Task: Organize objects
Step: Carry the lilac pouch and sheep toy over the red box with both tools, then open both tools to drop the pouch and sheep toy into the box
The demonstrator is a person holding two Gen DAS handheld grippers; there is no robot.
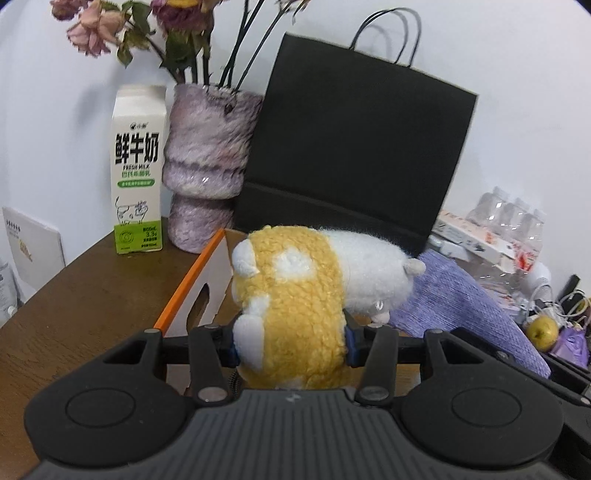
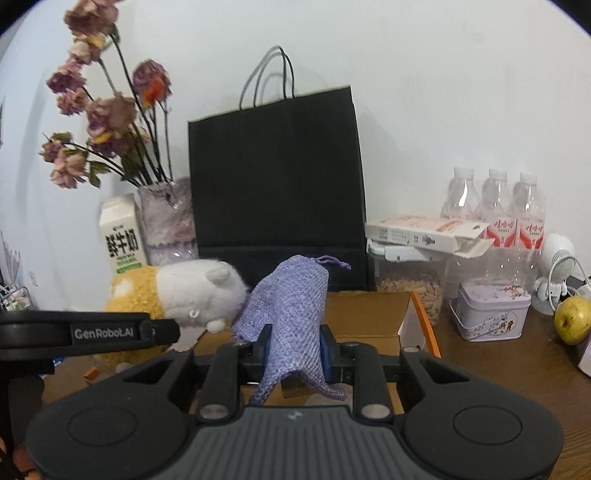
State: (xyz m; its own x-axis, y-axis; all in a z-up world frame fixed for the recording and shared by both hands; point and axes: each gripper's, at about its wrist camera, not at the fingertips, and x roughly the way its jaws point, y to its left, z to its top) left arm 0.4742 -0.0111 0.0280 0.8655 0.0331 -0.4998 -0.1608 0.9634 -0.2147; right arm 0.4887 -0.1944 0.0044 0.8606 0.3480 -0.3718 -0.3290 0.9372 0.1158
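Left gripper (image 1: 291, 341) clenched on plush toy (image 1: 295, 295); right gripper (image 2: 295, 350) clamps purple pouch (image 2: 291, 306) — both above open cardboard box (image 2: 369, 314) near table's back edge; lower inside box walls before releasing — avoid flaps.

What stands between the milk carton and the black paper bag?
A fuzzy purple vase of dried flowers stands between the milk carton and black paper bag, clearest in the left wrist view.

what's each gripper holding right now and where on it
Left gripper clamps the plush toy across its yellow body. Right gripper pinches the purple pouch across its lower middle, near the closed end.
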